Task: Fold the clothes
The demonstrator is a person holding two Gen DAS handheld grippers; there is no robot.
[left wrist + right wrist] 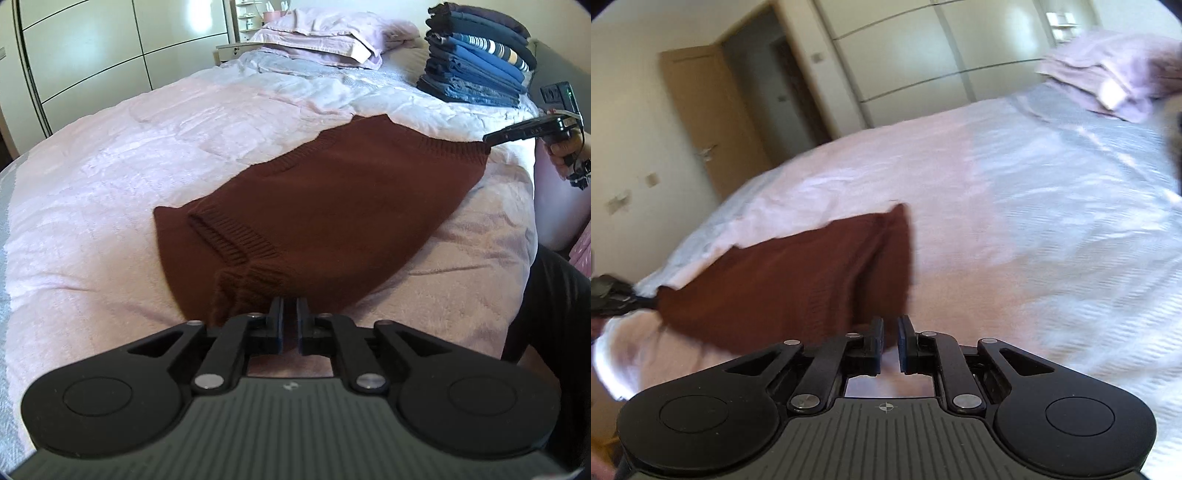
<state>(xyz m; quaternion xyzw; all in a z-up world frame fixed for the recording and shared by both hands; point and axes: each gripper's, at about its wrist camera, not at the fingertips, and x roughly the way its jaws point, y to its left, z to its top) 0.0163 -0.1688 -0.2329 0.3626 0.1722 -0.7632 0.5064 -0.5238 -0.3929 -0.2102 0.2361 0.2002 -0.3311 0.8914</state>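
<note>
On the bed: brown knit sweater stretched over the pale pink quilt
Long axis: runs from the left gripper toward the right gripper — ribbed hem at the right gripper's end
Look: dark brown, ribbed cuffs bunched beside the left gripper
Left gripper: narrow, pinching the sweater's edge
Right gripper: closed on the hem corner
Beyond the sweater: stack of folded blue clothes, lilac pillows
</note>
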